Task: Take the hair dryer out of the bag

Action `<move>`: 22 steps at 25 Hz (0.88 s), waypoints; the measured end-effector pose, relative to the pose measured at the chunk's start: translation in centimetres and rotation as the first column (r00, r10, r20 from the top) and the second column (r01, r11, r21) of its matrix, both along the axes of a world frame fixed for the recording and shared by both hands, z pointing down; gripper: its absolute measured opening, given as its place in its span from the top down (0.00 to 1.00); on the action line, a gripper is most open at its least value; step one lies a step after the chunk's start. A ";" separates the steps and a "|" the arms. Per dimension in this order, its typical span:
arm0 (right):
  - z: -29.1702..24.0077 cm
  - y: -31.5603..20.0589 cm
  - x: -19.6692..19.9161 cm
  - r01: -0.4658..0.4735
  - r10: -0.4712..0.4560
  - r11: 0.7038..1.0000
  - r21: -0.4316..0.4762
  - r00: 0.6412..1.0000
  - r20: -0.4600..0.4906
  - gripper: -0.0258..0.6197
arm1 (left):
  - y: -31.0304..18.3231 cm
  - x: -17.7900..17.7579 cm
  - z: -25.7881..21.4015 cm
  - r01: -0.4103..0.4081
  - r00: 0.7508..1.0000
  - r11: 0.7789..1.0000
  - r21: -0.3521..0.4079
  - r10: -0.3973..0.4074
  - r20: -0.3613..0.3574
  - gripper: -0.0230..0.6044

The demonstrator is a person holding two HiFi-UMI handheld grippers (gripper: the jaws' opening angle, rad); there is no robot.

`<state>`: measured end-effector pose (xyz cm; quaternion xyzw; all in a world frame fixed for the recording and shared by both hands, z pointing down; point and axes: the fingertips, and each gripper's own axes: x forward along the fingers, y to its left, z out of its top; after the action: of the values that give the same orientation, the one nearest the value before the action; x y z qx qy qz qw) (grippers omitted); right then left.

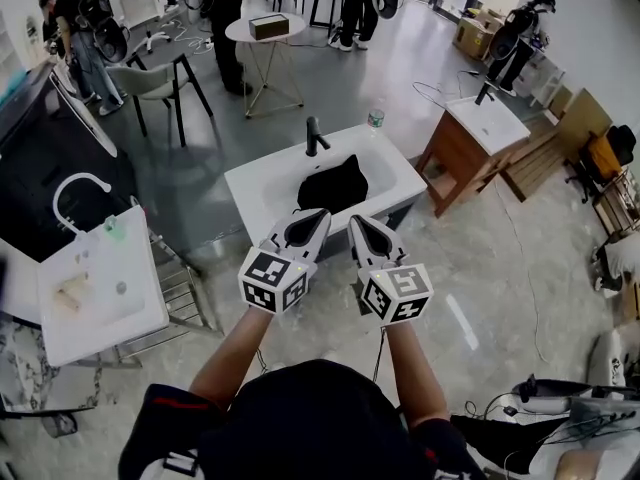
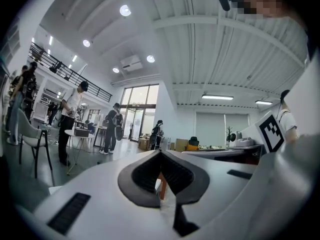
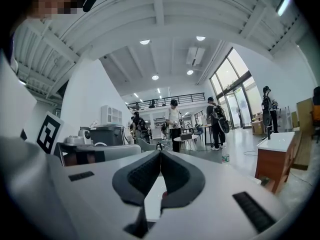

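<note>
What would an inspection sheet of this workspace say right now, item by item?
Surface: white sink with a black faucet, otherwise bare.
Job's things: black bag lies in the sink's basin; hair dryer not visible.
Clutter: a water bottle at the sink's back corner.
Grippers: left gripper and right gripper both shut and empty, level, short of the sink.
Cables: a thin cable runs across the floor to the right.
Surroundings: a second white sink at left, a wooden vanity at right, a round table, people standing beyond.
</note>
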<state>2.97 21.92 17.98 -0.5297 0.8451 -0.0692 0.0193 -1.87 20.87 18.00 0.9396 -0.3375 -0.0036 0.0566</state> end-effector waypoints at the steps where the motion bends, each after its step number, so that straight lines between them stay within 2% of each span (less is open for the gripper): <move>1: 0.2 -0.3 0.5 -0.001 0.001 1.000 -0.003 1.000 0.001 0.91 | -0.2 0.4 0.1 -0.001 1.000 1.000 -0.008 0.001 -0.004 0.95; 14: 3.0 -3.5 6.5 0.035 -0.035 0.998 -0.049 0.999 0.006 0.91 | -3.3 5.9 3.0 0.043 0.998 0.998 -0.042 -0.042 0.038 0.95; 22: 3.9 -4.6 8.5 0.046 -0.046 0.997 -0.060 0.999 0.014 0.91 | -3.9 7.7 3.6 0.055 0.996 0.998 -0.039 -0.052 0.067 0.95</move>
<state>11.51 17.27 21.88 -0.5100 0.8545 -0.0982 0.0070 5.86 16.96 21.61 0.9286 -0.3641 0.0327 0.0645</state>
